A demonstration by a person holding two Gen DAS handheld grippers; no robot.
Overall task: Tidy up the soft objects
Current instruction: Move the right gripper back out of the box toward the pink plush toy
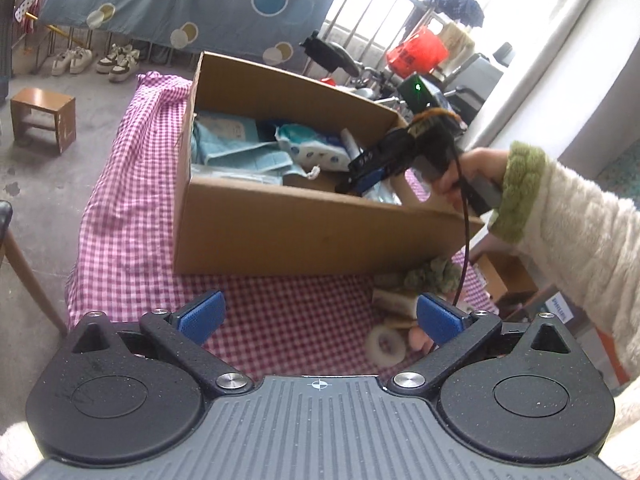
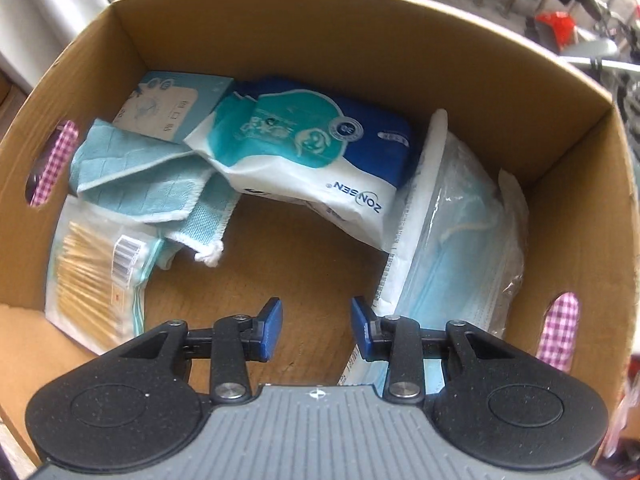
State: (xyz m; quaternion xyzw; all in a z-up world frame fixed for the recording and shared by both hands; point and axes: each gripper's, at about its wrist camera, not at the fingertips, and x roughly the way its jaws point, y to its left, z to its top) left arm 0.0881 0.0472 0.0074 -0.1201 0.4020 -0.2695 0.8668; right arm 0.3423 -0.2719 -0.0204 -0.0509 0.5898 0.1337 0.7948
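Left tongs (image 1: 318, 318) spread wide and empty over the pink checked cloth (image 1: 132, 184) on the worktop, in front of the cardboard box (image 1: 280, 232). Right tongs (image 2: 316, 328) point down into the box, part open, nothing between the pads, hovering over bare box floor. Inside: wipes pack (image 2: 304, 152), teal towel (image 2: 148, 184), bagged face masks (image 2: 460, 240), cotton swabs (image 2: 92, 276). Tape roll (image 1: 386, 346) lies on the cloth by the left tongs.
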